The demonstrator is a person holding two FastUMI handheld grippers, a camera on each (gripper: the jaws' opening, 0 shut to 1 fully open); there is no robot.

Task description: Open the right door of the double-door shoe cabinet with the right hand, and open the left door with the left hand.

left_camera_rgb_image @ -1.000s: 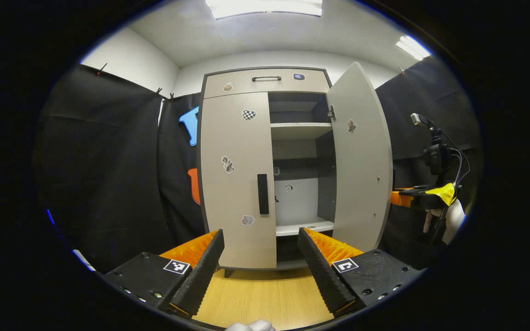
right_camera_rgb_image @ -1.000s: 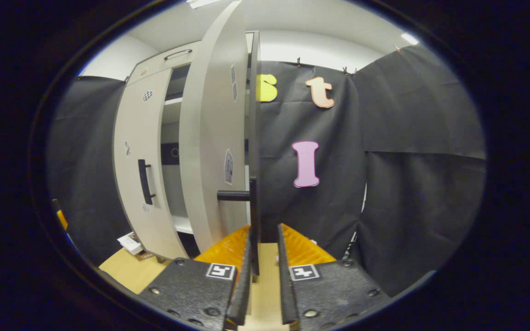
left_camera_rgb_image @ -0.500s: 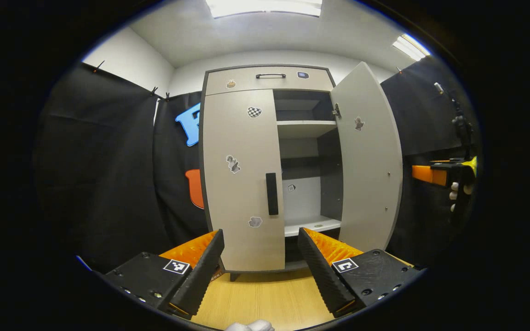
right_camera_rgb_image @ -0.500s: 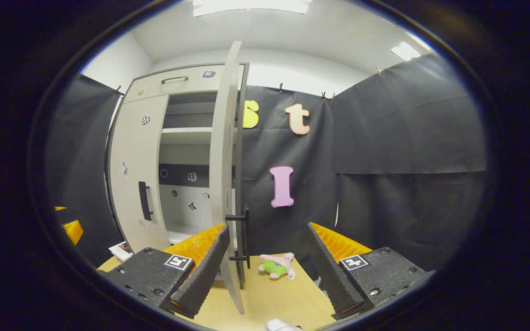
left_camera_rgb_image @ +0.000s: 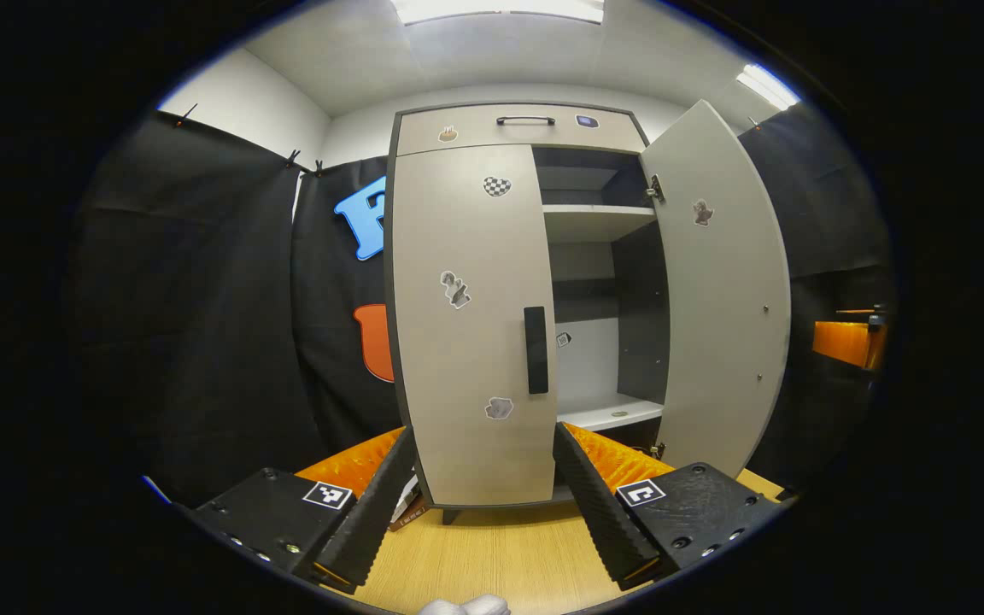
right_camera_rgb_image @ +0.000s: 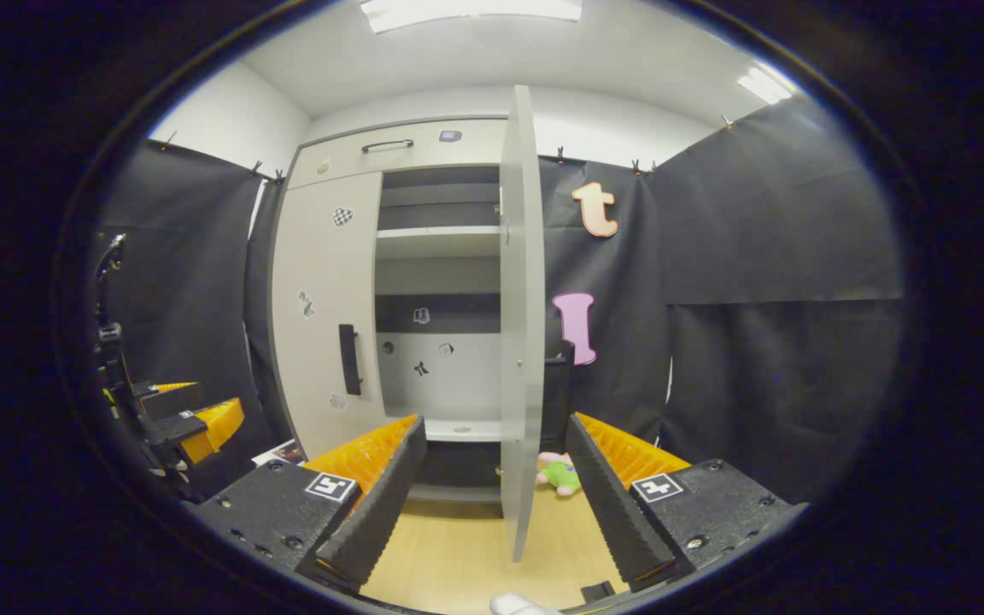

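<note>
Your right door (right_camera_rgb_image: 522,325) stands open at frame centre; left door (left_camera_rgb_image: 471,325) remains closed; both claws, left (left_camera_rgb_image: 483,487) and right (right_camera_rgb_image: 492,478), gape empty.

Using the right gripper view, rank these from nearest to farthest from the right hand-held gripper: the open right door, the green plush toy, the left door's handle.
1. Open right door: edge-on, just ahead between the fingers.
2. Green plush toy: on the floor behind that door.
3. Left door's handle: far left, on the shut door.

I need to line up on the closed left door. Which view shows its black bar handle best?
The left gripper view: the black bar handle on the closed grey left door faces the camera, large. In the right gripper view it is smaller, seen obliquely.
</note>
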